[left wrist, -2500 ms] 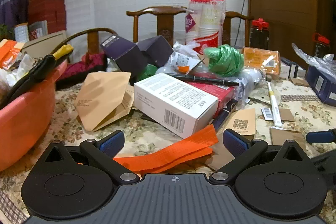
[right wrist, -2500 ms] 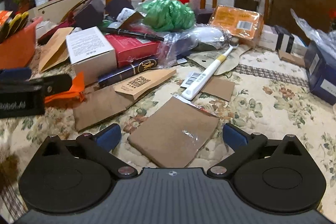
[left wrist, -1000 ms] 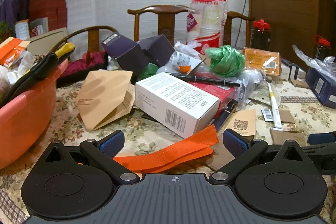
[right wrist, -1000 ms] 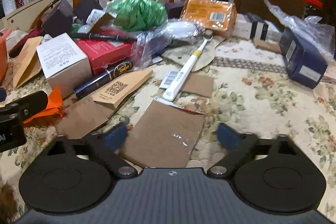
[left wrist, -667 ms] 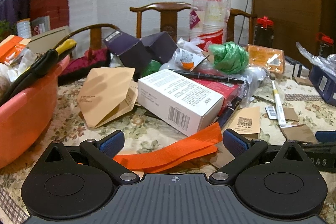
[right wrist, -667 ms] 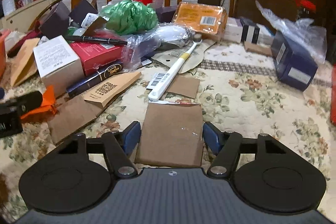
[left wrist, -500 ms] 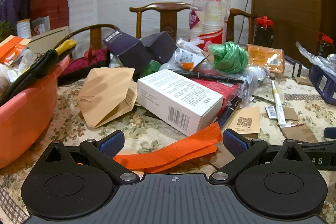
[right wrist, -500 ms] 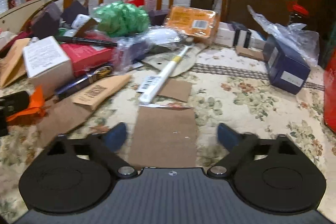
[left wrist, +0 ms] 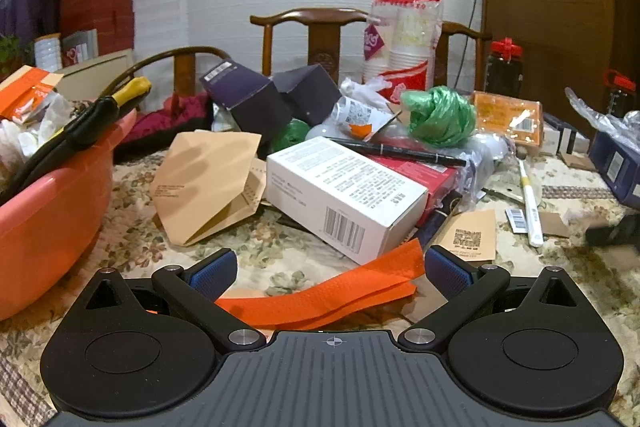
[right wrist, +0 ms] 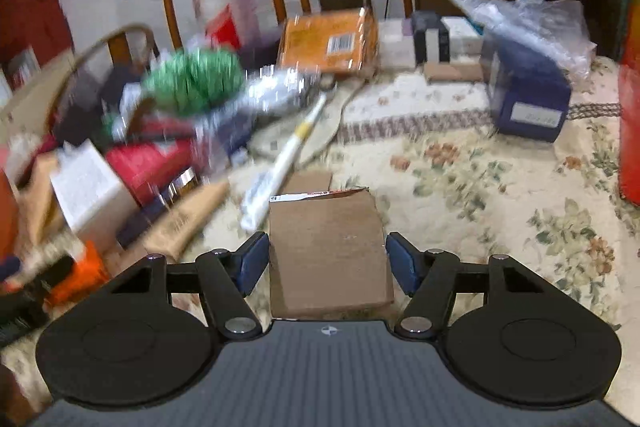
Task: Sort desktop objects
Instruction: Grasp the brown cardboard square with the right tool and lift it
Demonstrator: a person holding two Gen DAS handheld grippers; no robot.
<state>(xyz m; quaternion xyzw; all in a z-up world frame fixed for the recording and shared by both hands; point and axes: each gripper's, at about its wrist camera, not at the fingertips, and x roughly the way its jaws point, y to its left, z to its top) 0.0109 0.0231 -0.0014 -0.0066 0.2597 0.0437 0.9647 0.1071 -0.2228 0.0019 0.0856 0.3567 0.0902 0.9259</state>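
My right gripper [right wrist: 326, 259] is shut on a flat brown cardboard piece [right wrist: 326, 247], one pad on each side edge, held above the floral tablecloth [right wrist: 472, 187]. My left gripper [left wrist: 326, 273] is open low over the table, with an orange paper strip [left wrist: 320, 299] lying between its fingers, not gripped. Ahead of it lie a white barcoded box [left wrist: 340, 195], a tan folded envelope [left wrist: 204, 187], a black pen [left wrist: 396, 149], a green plastic bundle [left wrist: 440, 119] and a white toothbrush [left wrist: 530, 203]. The toothbrush also shows in the right wrist view [right wrist: 284, 163], which is motion-blurred.
A pink basin [left wrist: 48, 195] holding tools and packets stands at the left. Dark purple boxes [left wrist: 248, 103], a sleeve of paper cups [left wrist: 400, 39] and wooden chairs [left wrist: 316, 35] stand behind. A blue box [right wrist: 524, 99], an orange packet [right wrist: 328, 39] and a clear plastic bag [right wrist: 520, 15] are at the right.
My right gripper closed on the cardboard piece, lifted it off the cloth and swung right, blurring its view. My left gripper stayed open and almost still.
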